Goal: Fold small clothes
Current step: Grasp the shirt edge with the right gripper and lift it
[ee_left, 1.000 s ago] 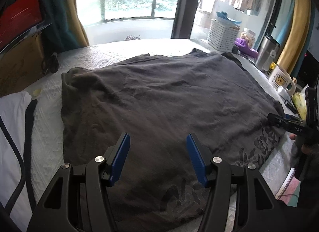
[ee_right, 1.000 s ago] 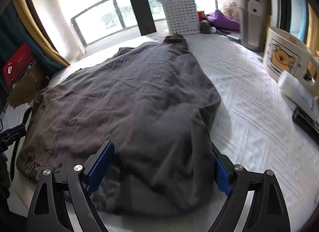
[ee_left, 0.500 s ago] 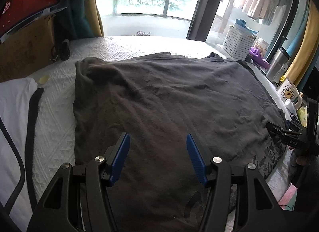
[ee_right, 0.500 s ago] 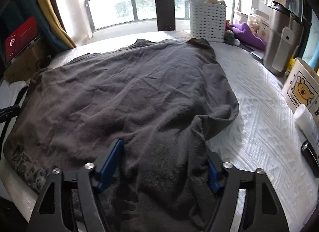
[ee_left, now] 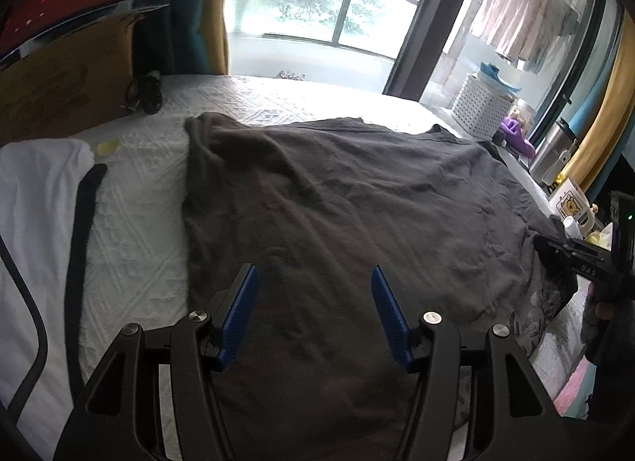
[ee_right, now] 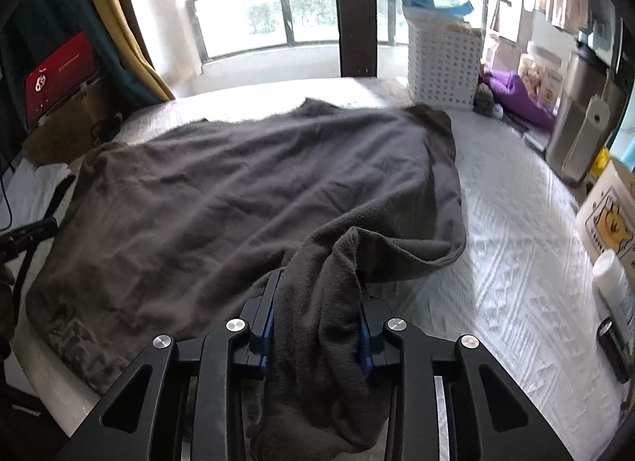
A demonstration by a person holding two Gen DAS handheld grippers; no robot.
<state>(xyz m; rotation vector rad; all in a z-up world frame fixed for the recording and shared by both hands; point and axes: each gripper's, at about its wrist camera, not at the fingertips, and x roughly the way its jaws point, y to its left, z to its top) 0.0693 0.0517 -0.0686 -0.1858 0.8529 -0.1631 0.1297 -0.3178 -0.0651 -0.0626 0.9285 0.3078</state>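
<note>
A dark grey T-shirt (ee_left: 337, 199) lies spread on a white quilted bed (ee_left: 135, 231); it also shows in the right wrist view (ee_right: 246, 191). My left gripper (ee_left: 315, 298) is open and empty, hovering over the shirt's near part. My right gripper (ee_right: 317, 302) is shut on a bunched fold of the shirt's near right edge, lifted slightly off the bed. The right gripper also shows at the far right of the left wrist view (ee_left: 555, 250). The left gripper's tip shows at the left edge of the right wrist view (ee_right: 27, 231).
A white garment with black trim (ee_left: 35, 223) lies on the left. A cardboard box (ee_left: 67, 88) stands behind it. A white basket (ee_right: 444, 60), steel flask (ee_right: 579, 131), mug (ee_right: 607, 215) and bottle (ee_right: 615, 282) line the right side.
My right gripper closed on the shirt's near edge and lifted a fold. The left gripper stayed open and shifted left over the shirt.
</note>
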